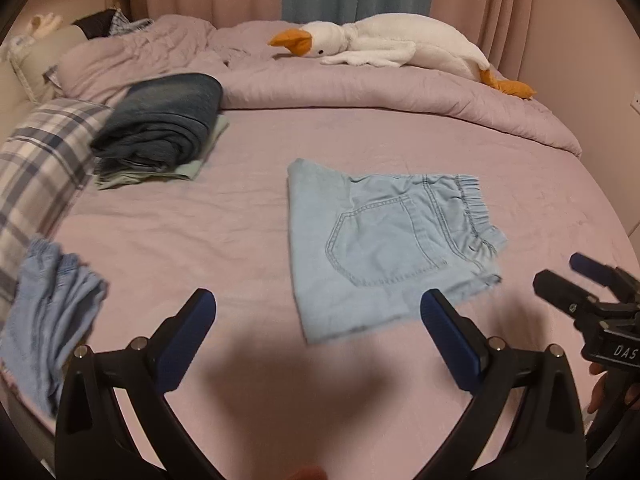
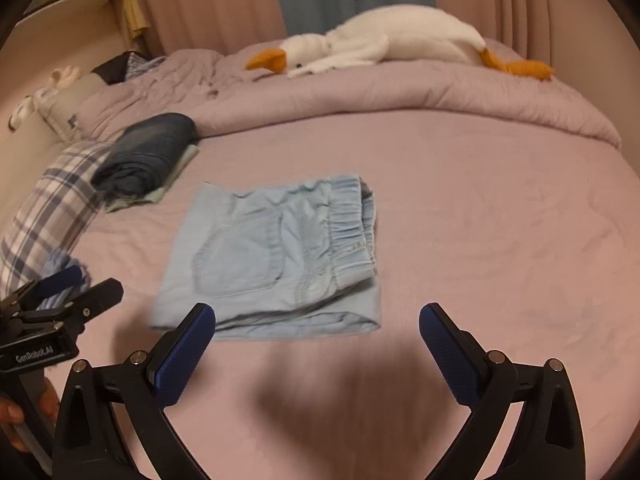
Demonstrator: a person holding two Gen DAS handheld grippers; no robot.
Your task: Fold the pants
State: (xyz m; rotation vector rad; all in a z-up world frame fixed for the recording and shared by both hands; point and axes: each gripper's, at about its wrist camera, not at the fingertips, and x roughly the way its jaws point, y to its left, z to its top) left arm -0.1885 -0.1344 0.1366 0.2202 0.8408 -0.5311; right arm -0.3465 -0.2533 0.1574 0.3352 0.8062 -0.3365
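Light blue denim pants lie folded into a compact rectangle on the pink bed sheet, back pocket and elastic waistband up; they also show in the right wrist view. My left gripper is open and empty, just in front of the folded pants. My right gripper is open and empty, at the near edge of the pants. The right gripper shows at the right edge of the left wrist view, and the left gripper shows at the left of the right wrist view.
A stack of folded dark denim clothes sits at the back left by a plaid pillow. Another light blue garment lies crumpled at the near left. A rolled lilac duvet with a plush goose lines the far side.
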